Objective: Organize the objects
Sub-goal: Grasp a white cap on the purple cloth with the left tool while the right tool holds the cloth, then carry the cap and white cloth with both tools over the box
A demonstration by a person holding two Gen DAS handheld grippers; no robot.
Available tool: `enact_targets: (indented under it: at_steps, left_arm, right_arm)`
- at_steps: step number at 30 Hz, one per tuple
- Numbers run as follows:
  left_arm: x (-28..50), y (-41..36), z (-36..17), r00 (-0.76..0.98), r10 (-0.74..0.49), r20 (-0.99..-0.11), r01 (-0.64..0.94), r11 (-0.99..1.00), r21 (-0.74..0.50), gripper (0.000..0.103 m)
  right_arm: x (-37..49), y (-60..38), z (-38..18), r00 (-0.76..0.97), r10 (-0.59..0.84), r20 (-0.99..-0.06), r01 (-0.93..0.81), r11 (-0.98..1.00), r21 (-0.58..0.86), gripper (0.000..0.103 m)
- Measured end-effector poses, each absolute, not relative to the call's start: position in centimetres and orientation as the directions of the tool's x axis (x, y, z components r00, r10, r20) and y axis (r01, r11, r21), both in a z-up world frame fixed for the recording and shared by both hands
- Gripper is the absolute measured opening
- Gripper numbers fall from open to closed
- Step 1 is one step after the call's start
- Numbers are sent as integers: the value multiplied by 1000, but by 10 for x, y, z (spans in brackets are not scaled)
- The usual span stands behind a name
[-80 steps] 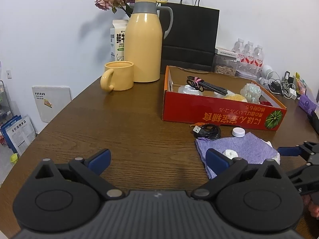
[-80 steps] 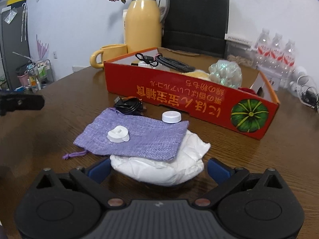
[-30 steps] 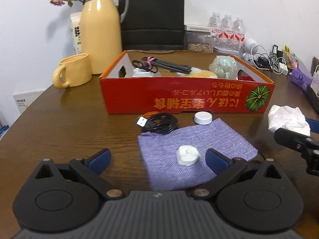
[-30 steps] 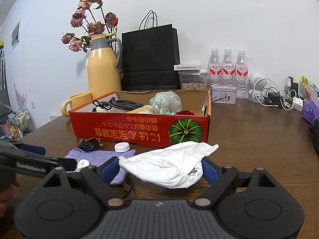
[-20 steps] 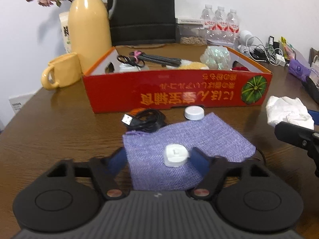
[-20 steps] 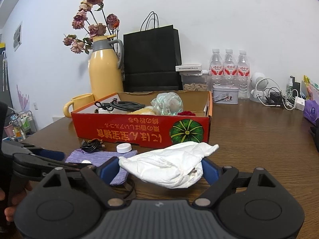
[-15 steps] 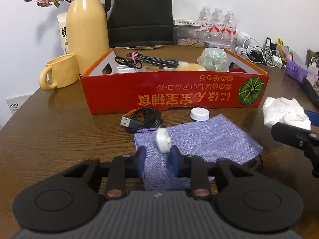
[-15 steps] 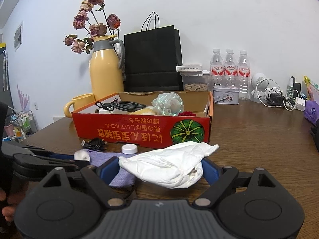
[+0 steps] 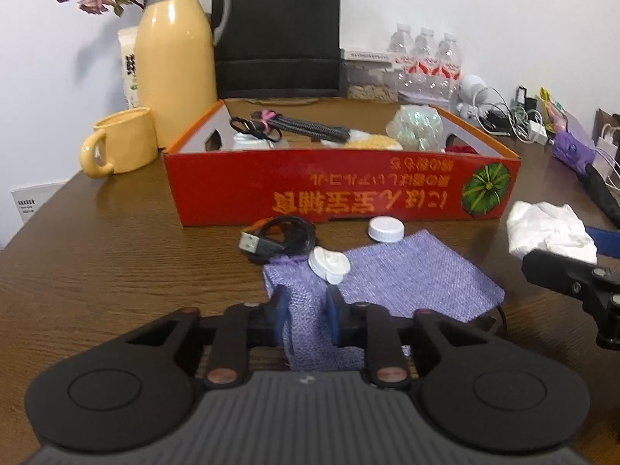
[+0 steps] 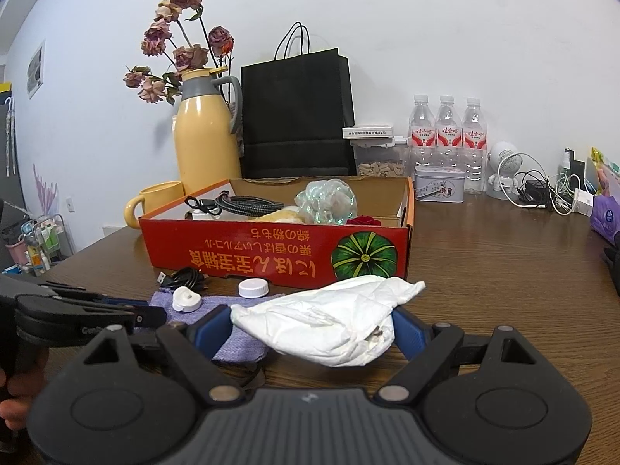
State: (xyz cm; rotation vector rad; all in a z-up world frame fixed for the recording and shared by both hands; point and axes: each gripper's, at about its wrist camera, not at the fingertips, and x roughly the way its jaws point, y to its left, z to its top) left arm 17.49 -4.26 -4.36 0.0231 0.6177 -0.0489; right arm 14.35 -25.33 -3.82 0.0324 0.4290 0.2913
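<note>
My left gripper (image 9: 306, 316) hangs low over the near end of a purple cloth pouch (image 9: 407, 271). Its jaws stand a narrow gap apart and are opening. Only pouch cloth shows between them. A small white plug (image 9: 328, 264) leans tilted on the pouch just past the fingertips, out of their grip. A white bottle cap (image 9: 385, 228) and a coiled black USB cable (image 9: 285, 237) lie before the red cardboard box (image 9: 348, 201). My right gripper (image 10: 310, 333) is shut on a crumpled white wad (image 10: 325, 321), held above the table. It also shows at the right of the left wrist view.
The box holds cables and a shiny wrapped ball (image 9: 414, 126). Behind it stand a yellow jug (image 9: 176, 50), a yellow mug (image 9: 124, 145), a black paper bag (image 9: 279, 31) and water bottles (image 9: 426, 58). Chargers and wires (image 10: 542, 190) lie at the far right. A person's hand (image 10: 15, 395) grips the left tool.
My left gripper moved in over the pouch and closed from wide onto the white plug. The plug tipped on edge and slid out ahead of the tips. The right gripper lifted the white wad.
</note>
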Motion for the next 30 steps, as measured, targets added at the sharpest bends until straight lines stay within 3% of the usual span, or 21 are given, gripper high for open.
enact_targets:
  at_steps: [1, 2, 3, 7, 9, 11, 12, 23, 30]
  left_arm:
    - [175, -42, -42, 818, -43, -574, 55, 998, 3, 51]
    - [175, -42, -40, 822, -46, -567, 56, 998, -1, 57]
    - [176, -42, -38, 829, -46, -557, 55, 998, 0, 61]
    - [189, -49, -34, 829, -51, -556, 72, 997, 15, 62]
    - [198, -55, -36, 826, -47, -562, 80, 996, 35, 60]
    - [208, -61, -40, 818, -39, -574, 89, 994, 58, 47]
    - [213, -63, -43, 806, -34, -591, 88, 994, 63, 27]
    - [200, -53, -39, 834, -51, -549, 64, 998, 5, 27]
    - [195, -53, -12, 874, -80, -479, 85, 996, -11, 27]
  right_arm:
    - [144, -253, -38, 868, 285, -406, -272, 958, 92, 87]
    - [144, -253, -38, 868, 286, -406, -272, 958, 92, 87]
    - [144, -253, -38, 868, 285, -406, -272, 958, 92, 87]
    - [143, -253, -38, 868, 285, -406, -272, 958, 92, 87]
    - [143, -253, -38, 869, 285, -405, -272, 958, 92, 87]
    - [144, -253, -38, 868, 285, -406, -272, 958, 92, 87]
    - [144, -253, -38, 868, 285, -405, -272, 958, 92, 87]
    - [142, -253, -38, 873, 296, -389, -283, 955, 92, 86]
    - [144, -243, -24, 903, 299, -308, -312, 950, 10, 86]
